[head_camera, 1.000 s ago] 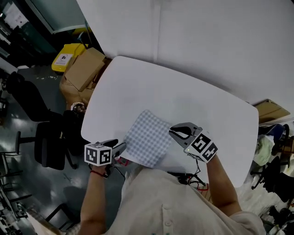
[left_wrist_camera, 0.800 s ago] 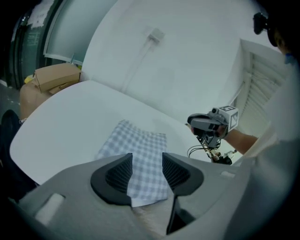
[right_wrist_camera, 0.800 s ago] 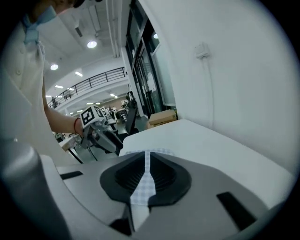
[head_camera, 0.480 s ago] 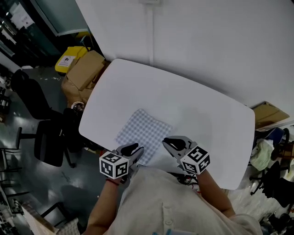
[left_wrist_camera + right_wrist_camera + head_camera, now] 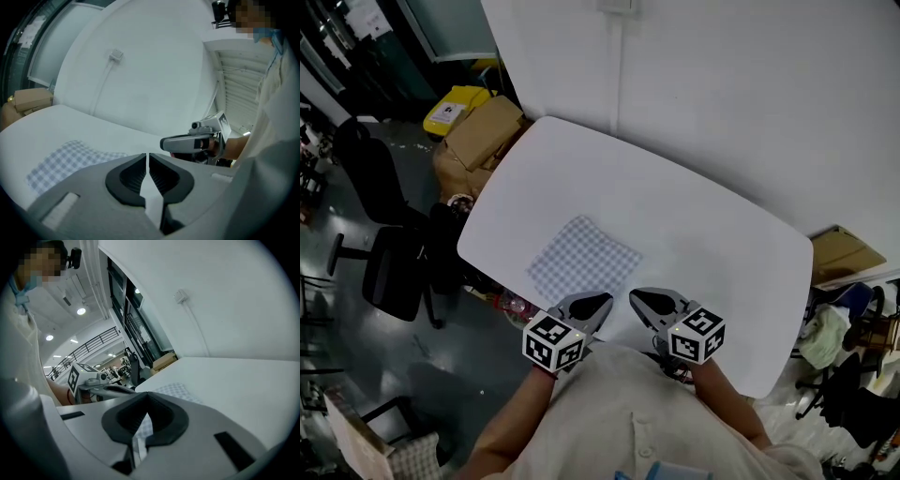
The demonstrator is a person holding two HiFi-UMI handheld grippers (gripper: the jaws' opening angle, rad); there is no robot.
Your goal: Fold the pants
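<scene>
**A:** Head view first: where are the pants?

**B:** The blue-and-white checked cotton pants [image 5: 583,260] lie folded into a flat square on the white rounded table [image 5: 703,225], towards its front-left edge. The grey left gripper [image 5: 602,301] is near the square's closest corner. The grey right gripper [image 5: 637,296] is just beside it, at the table's near edge. Neither holds any fabric, and I'd judge they are parked there because the fold looks finished

**A:** And the left gripper view?

**B:** Its dark jaws are pressed together with only a hairline slit between them and nothing inside. The pants [image 5: 65,159] sit off to the left, untouched, and the right gripper [image 5: 187,142] hangs alongside, also clear of them

**A:** The right gripper view?

**B:** Much the same, with the pads meeting and nothing pinched. The pants [image 5: 171,390] lie on the table beyond the jaws, and the left gripper [image 5: 101,389] shows at the left

**A:** What differs from a second ago?

**B:** Then the left gripper stood spread at the square's left edge and the right gripper stood at its right edge. Both have since drawn back towards the person's body. The left jaws have just been closing, with nothing between them, and the pants keep their square shape
</scene>
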